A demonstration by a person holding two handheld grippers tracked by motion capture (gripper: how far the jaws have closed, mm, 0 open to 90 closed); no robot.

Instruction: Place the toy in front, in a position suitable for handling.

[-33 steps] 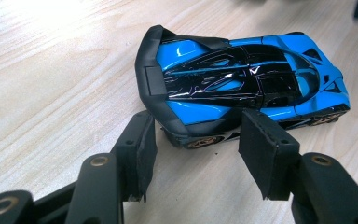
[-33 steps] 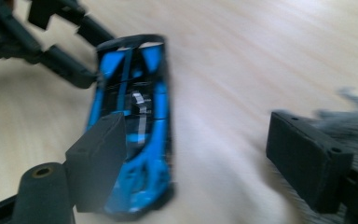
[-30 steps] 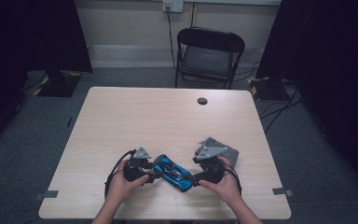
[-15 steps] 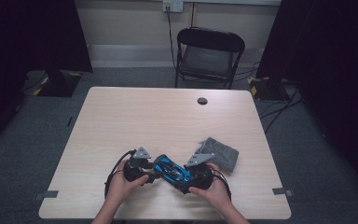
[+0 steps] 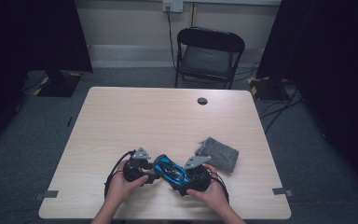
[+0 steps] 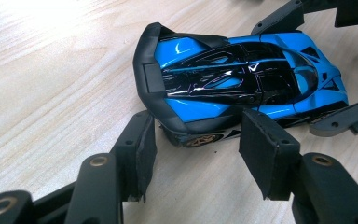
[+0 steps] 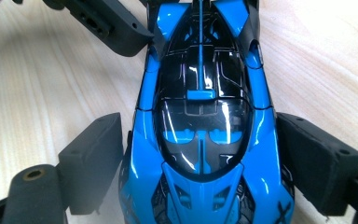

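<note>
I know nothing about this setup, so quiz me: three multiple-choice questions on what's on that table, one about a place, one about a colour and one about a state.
1. Where does the grey cloth lie?
A. On the chair seat
B. Under the toy car
C. On the table, to the right of the car

2. What colours is the toy car?
A. Blue with black
B. Red with white
C. Yellow all over

3. How does the toy car sit?
A. Flipped on its roof
B. Upright on its wheels on the table
C. Standing on its nose

Answers:
1 C, since the high view shows the cloth flat on the wood, to the right of the car.
2 A, since both claw views show glossy blue bodywork with a black roof and tail.
3 B, since the roof faces up and a wheel rests on the wood in the left gripper view.
</note>
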